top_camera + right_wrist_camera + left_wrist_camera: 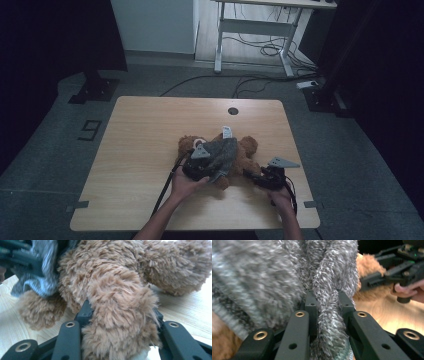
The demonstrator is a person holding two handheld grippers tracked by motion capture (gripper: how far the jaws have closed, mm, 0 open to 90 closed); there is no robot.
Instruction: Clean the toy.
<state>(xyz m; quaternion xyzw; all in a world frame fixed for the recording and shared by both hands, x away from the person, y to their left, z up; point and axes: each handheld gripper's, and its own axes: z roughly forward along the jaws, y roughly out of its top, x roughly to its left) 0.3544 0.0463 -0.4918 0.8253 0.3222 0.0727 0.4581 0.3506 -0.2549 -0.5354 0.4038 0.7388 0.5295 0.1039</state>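
Brown teddy bear (240, 152) lies near the middle of the wooden table (140, 150), toward the person's edge. A grey fuzzy garment (222, 152) covers most of its body; a white tag (227, 132) sticks out at the far side.

Left gripper (200, 167): jaws clamped on a bunched fold of the grey garment, seen clearly in the left gripper view, where the fold (329, 315) runs straight up between the black jaws. Left hand (186, 184) sits just behind it, cable trailing off toward the table's near edge.

Right gripper (257, 177): jaws closed on a brown furry limb of the bear (120, 315), fur bulging out on both sides. Which limb cannot be told. Right hand (280, 197) holds it at the bear's right side, grey three-cornered plate on top.

In the way: the garment hangs over the bear's torso and hides it from above; the left gripper's body sits on top of the bear's near-left part. In the right gripper view the garment edge (37, 282) lies just beside another brown paw (40, 310) resting on the table.

Around: round cable hole (233, 111) in the table's far side, well apart from the bear. On the floor, a "9" marking (89, 130) to the left, loose cables (260, 80) beyond the table, a white desk frame (255, 30) farther back.
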